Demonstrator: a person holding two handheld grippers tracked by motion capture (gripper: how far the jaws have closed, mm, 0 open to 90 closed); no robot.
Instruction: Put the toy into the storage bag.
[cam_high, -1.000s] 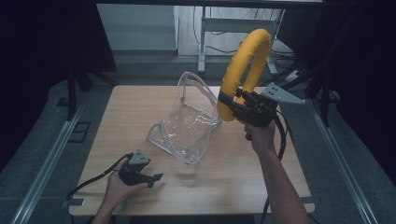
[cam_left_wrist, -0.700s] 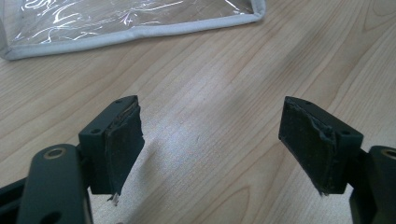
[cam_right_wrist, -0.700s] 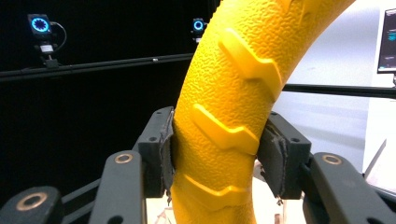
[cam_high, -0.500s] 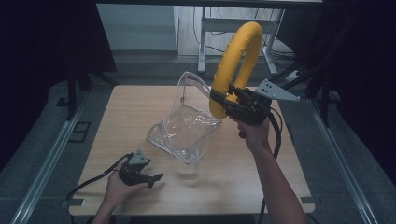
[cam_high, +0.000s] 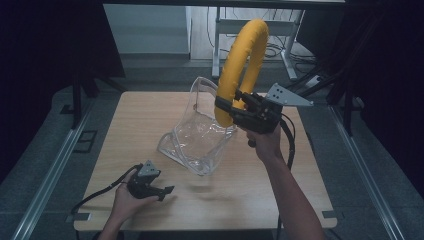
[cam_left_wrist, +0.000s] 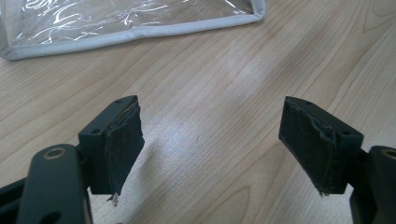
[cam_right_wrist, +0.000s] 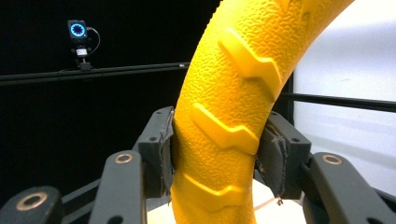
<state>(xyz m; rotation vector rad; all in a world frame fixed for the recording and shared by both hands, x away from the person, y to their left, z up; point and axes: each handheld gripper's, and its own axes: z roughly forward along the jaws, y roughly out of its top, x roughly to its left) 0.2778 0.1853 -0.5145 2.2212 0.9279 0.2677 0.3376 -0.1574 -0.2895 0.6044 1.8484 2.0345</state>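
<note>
A yellow ring (cam_high: 240, 70) with a raised tread pattern stands upright in the air above the table's far right. My right gripper (cam_high: 226, 107) is shut on its lower part; in the right gripper view both pads (cam_right_wrist: 167, 154) press on the yellow ring (cam_right_wrist: 229, 116). Just left of and below it lies a clear plastic bag (cam_high: 197, 135) with a pale trim, its mouth standing open. My left gripper (cam_high: 167, 192) rests on the table near the front left, held by a hand. Its jaws stand wide apart over bare wood, pads (cam_left_wrist: 123, 144) empty, with the clear bag (cam_left_wrist: 130, 18) beyond them.
The wooden table (cam_high: 140, 120) has bare room at the left and front. Metal rails run along the floor on both sides. A white frame stand (cam_high: 250, 30) stands behind the table, and a small device with a lit blue ring (cam_right_wrist: 77, 30) hangs on a dark bar.
My right gripper has carried the yellow ring leftward and slightly up, closer over the clear bag. The left gripper has stayed put.
</note>
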